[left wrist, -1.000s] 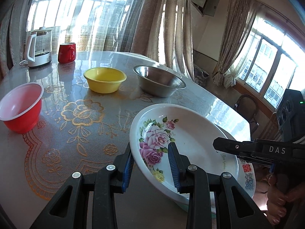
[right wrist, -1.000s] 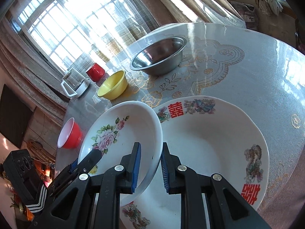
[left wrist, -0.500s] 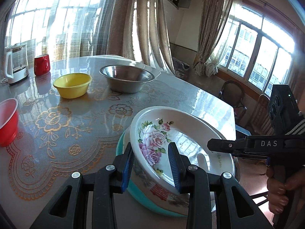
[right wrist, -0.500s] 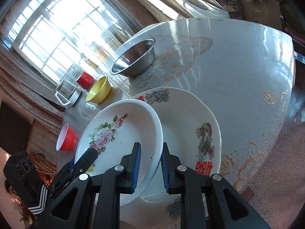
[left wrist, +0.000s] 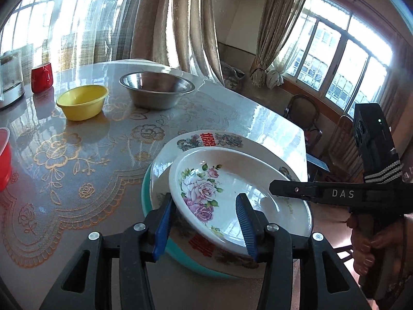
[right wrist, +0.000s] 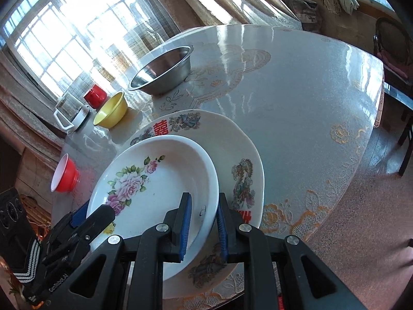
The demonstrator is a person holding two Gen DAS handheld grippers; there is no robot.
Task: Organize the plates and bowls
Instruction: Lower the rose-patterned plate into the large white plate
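Left gripper (left wrist: 205, 222) — jaws spread wide, straddling the near rim of the rose plate (left wrist: 232, 193) with a gap at the inner pad, so it no longer pinches. Right gripper (right wrist: 202, 222) — jaws narrower, one pad inside and one outside the plate's opposite rim; whether they press the rim cannot be told. The rose plate sits nested in the larger plate with red characters (right wrist: 240, 155), which in turn lies on a teal plate (left wrist: 145, 193) at the table's (right wrist: 296, 90) near edge; the plate stack therefore appears essentially built. Remaining work, by judgement: withdrawing both grippers and gathering the bowls, all of which stand separate. Steel bowl (left wrist: 156, 89), yellow bowl (left wrist: 82, 102) and red bowl (right wrist: 64, 177) are well apart from one another, and each interior that shows holds nothing. A red mug (left wrist: 41, 77) and a kettle (right wrist: 71, 115) stand at the far edge.
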